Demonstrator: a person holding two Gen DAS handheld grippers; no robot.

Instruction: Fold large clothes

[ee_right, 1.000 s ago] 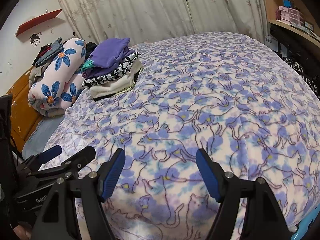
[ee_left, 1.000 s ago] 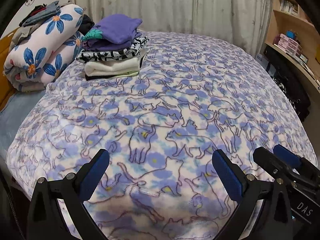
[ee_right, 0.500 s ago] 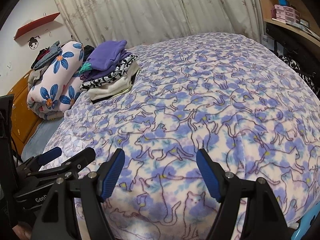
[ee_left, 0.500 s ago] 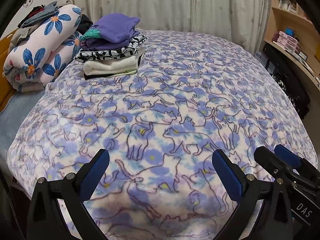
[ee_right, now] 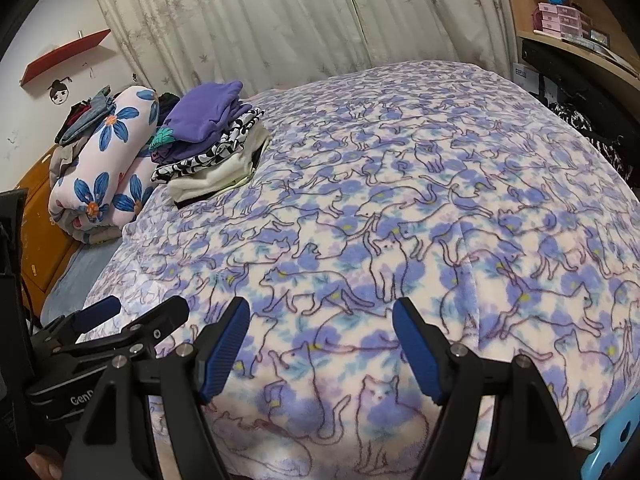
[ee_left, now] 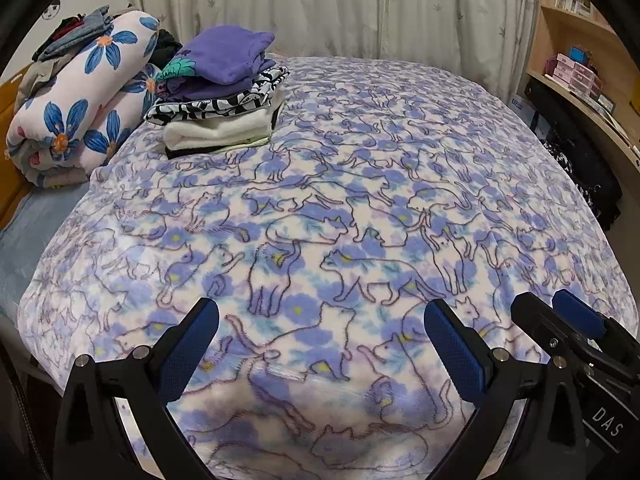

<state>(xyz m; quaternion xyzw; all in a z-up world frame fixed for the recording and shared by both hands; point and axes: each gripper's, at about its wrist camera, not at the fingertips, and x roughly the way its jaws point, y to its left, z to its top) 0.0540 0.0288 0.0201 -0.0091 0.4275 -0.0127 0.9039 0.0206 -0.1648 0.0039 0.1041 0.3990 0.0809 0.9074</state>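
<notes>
1. Hovering over the near edge of the bed, the left tongs (ee_left: 320,340) and right tongs (ee_right: 320,340) are both standing wide open with nothing between their blue pads; neither is touching the cat-print blanket (ee_left: 360,200) spread flat across the mattress.
2. Compared with a second ago, the view is sitting slightly farther back and higher: the stack of folded clothes (ee_left: 220,96) is appearing a little lower in both views, while the tongs' spread is staying unchanged. I judge this as a pause between garments, not a fold in progress.
3. Lying at the far left of the bed, the stack is resting just beside the rolled floral quilt (ee_left: 84,104), with a purple top uppermost. No unfolded large garment is showing on the blanket, so the next piece is probably waiting out of view.
4. Reading the lettering: "DAS" is showing on the right tongs' body in the left wrist view, and "Gen" followed by cut-off letters on the left tongs' body in the right wrist view; the boxes on the shelf (ee_right: 560,20) are too small to read.
</notes>
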